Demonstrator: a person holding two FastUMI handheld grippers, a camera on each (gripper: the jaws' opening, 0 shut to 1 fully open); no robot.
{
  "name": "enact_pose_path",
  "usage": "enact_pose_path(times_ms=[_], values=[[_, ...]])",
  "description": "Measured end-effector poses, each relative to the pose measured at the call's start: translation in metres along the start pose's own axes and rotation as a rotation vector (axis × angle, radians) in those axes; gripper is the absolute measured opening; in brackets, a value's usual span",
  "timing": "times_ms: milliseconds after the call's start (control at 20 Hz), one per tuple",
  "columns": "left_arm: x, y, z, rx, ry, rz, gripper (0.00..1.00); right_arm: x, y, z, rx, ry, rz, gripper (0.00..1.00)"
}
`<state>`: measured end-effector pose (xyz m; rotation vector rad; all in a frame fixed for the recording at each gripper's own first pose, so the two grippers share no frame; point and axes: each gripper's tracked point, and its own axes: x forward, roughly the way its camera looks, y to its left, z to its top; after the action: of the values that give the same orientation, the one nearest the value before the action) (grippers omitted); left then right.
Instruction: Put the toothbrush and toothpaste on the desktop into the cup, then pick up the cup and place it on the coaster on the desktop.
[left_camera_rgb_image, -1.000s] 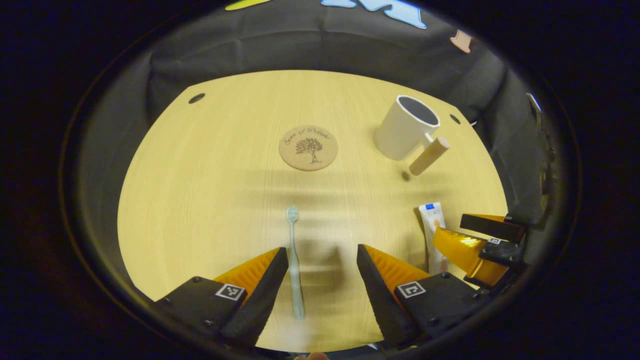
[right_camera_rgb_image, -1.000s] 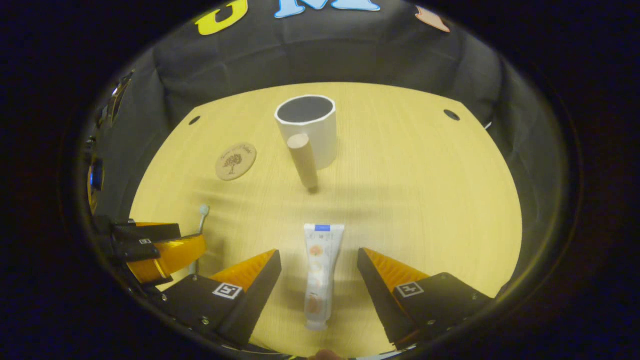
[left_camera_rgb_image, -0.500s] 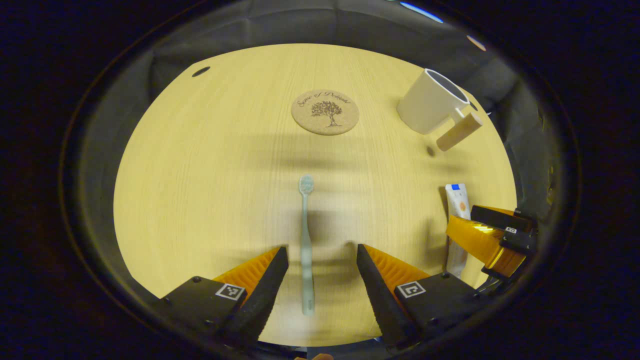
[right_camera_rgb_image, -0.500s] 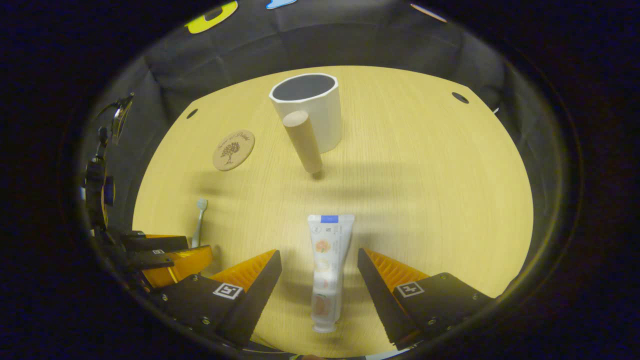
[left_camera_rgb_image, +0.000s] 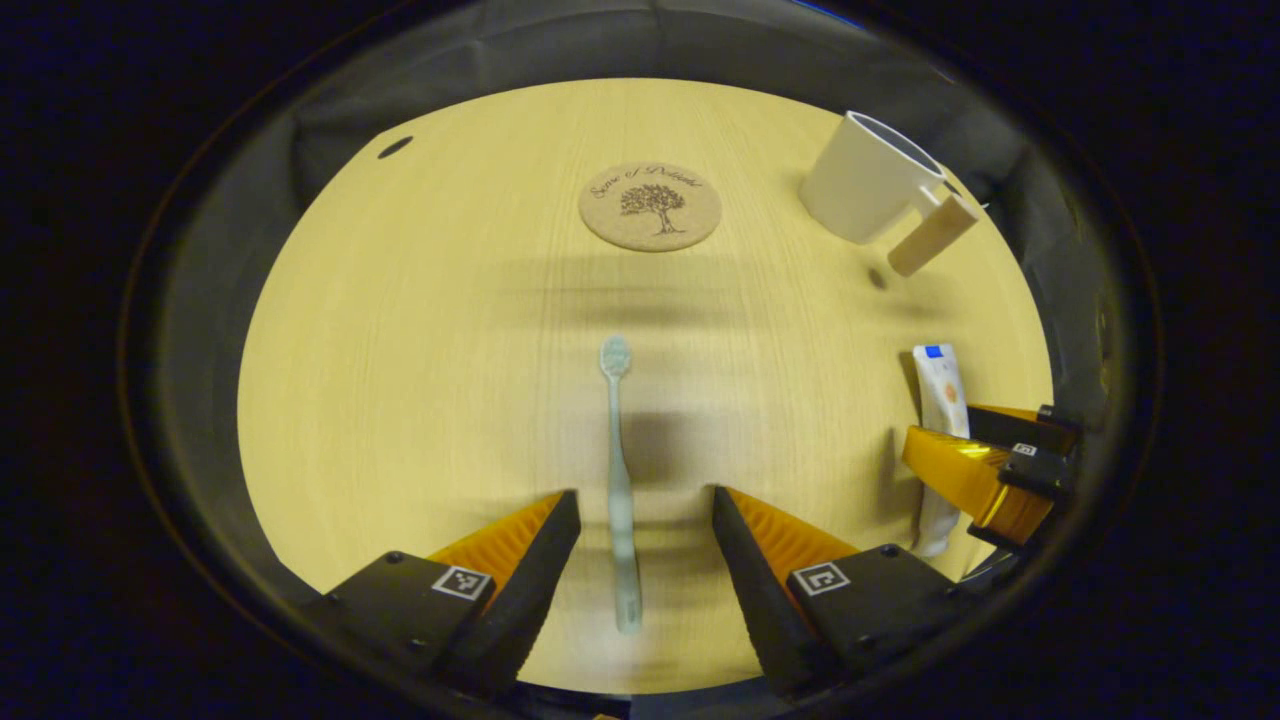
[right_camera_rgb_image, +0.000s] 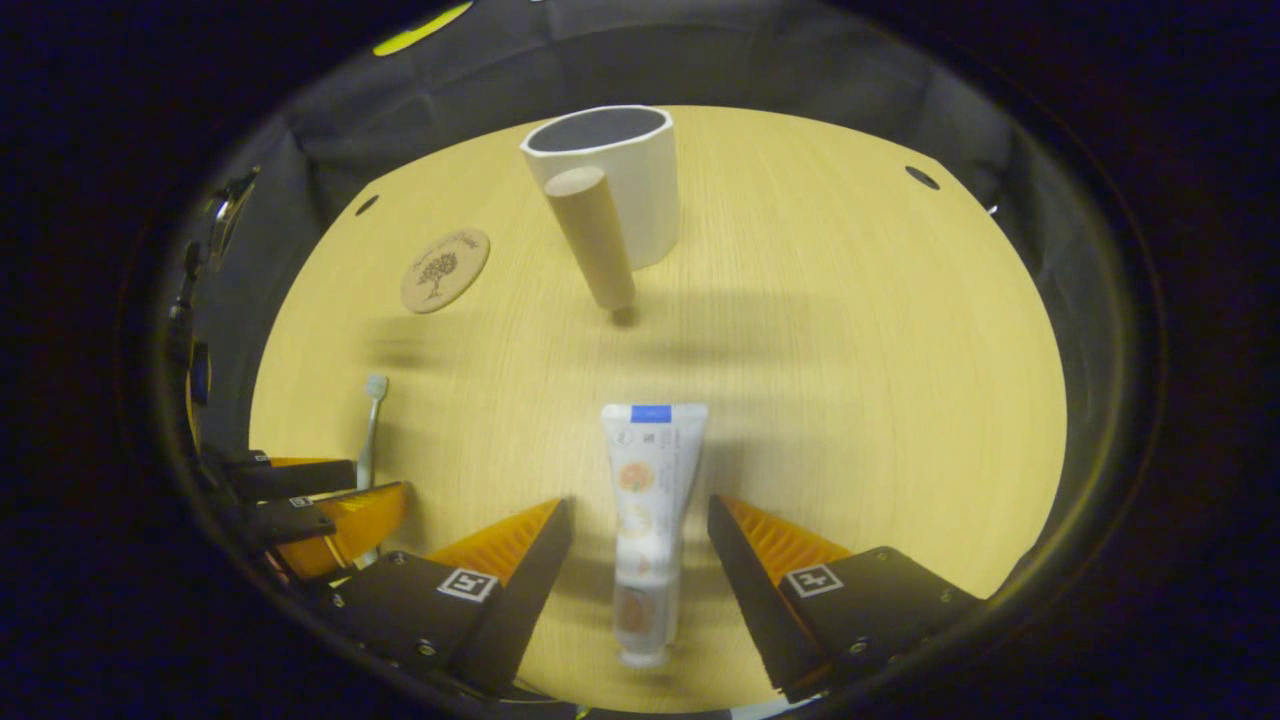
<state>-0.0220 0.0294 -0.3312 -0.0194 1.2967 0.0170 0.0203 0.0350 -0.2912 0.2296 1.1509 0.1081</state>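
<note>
While both grippers hang low over it, the pale wooden desktop (left_camera_rgb_image: 420, 330) spreads across the left gripper view and the right gripper view alike, with the dark booth wall (right_camera_rgb_image: 760, 70) curving behind. Next in size, the left gripper (left_camera_rgb_image: 640, 520) sits at 6 o'clock in its own view, jaws spread wide with a clear gap on either side of the toothbrush (left_camera_rgb_image: 619, 470); neither finger touches it. Likewise the right gripper (right_camera_rgb_image: 640, 525) stands at 6 o'clock in its view, jaws wide, straddling the toothpaste (right_camera_rgb_image: 645, 510) without visible contact. In the left gripper view that gripper appears at about 4 o'clock.

Upright at 12 o'clock in the right gripper view stands the white cup (right_camera_rgb_image: 625, 165), its wooden peg handle (right_camera_rgb_image: 590, 240) jutting toward the camera. Lying flat, the toothpaste points its crimped end toward the cup. Off at 10 o'clock in that view rests the round cork coaster (right_camera_rgb_image: 445, 270), well apart from the cup. Thinnest of all, the toothbrush lies with bristles toward the coaster.
</note>
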Motion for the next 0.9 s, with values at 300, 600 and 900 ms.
enact_pose_path(times_ms=[300,600,900], values=[[-0.001,0.008,0.000,-0.033,-0.014,0.013,0.60,0.001,-0.005,-0.005,-0.005,0.010,-0.023,0.65],[-0.006,0.016,-0.001,-0.029,-0.016,0.018,0.32,0.001,-0.009,-0.003,0.050,0.014,-0.015,0.44],[-0.013,0.021,-0.002,-0.021,-0.039,-0.012,0.16,0.000,-0.008,-0.002,0.100,-0.020,0.049,0.23]])
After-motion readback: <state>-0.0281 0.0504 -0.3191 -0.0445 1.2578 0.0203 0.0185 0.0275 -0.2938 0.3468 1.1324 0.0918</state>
